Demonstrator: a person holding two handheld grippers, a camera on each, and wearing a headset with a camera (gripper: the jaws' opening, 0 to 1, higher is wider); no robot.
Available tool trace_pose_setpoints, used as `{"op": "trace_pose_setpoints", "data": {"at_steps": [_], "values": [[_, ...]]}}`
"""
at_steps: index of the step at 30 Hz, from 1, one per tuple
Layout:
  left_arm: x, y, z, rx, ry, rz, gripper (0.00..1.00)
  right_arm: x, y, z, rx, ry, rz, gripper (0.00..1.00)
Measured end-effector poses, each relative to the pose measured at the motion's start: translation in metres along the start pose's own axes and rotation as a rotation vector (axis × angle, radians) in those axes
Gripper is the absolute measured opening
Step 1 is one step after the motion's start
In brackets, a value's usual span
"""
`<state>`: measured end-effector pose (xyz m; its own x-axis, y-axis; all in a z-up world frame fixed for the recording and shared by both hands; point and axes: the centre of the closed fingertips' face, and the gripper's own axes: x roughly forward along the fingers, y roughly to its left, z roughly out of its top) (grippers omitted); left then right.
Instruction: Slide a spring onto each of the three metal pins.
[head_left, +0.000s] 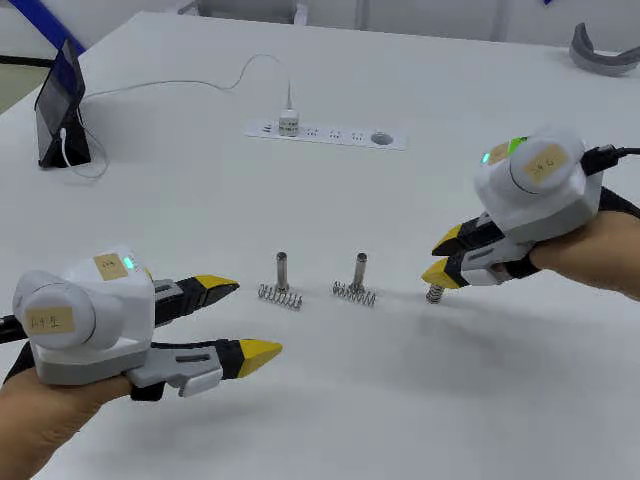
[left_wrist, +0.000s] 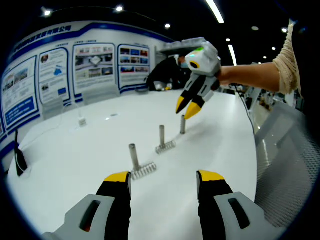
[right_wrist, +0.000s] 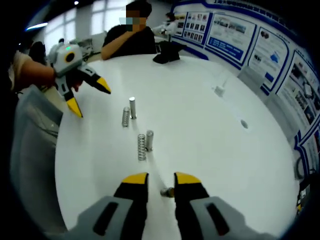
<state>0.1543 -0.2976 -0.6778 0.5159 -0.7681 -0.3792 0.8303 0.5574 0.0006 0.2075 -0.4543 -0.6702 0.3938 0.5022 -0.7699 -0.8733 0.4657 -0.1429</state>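
Three metal pins stand in a row on the white table (head_left: 330, 400). The left pin (head_left: 282, 270) and the middle pin (head_left: 359, 269) are bare, each with a spring lying at its foot: one spring (head_left: 279, 296) by the left pin, another spring (head_left: 354, 294) by the middle pin. The right pin (head_left: 436, 293) carries a coiled spring. My right gripper (head_left: 440, 258) hovers just above it, open by a narrow gap; the pin's top (right_wrist: 166, 191) shows between its jaws. My left gripper (head_left: 243, 318) is open wide, empty, short of the left pin (left_wrist: 134, 156).
A white power strip (head_left: 325, 132) with a plugged cable lies further back. A dark tablet on a stand (head_left: 60, 105) sits at the far left. A grey curved object (head_left: 603, 55) rests at the far right corner. A person (right_wrist: 131, 35) sits across the table.
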Motion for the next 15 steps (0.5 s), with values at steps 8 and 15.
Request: {"op": "trace_pose_setpoints", "data": {"at_steps": [8, 15], "values": [[-0.001, 0.0, 0.0, 0.0, 0.001, 0.002, 0.53, 0.023, 0.021, 0.008, -0.039, 0.02, 0.051, 0.2], [-0.001, -0.001, -0.001, -0.001, 0.003, 0.002, 0.53, 0.04, 0.027, 0.007, -0.053, 0.038, 0.079, 0.19]]}}
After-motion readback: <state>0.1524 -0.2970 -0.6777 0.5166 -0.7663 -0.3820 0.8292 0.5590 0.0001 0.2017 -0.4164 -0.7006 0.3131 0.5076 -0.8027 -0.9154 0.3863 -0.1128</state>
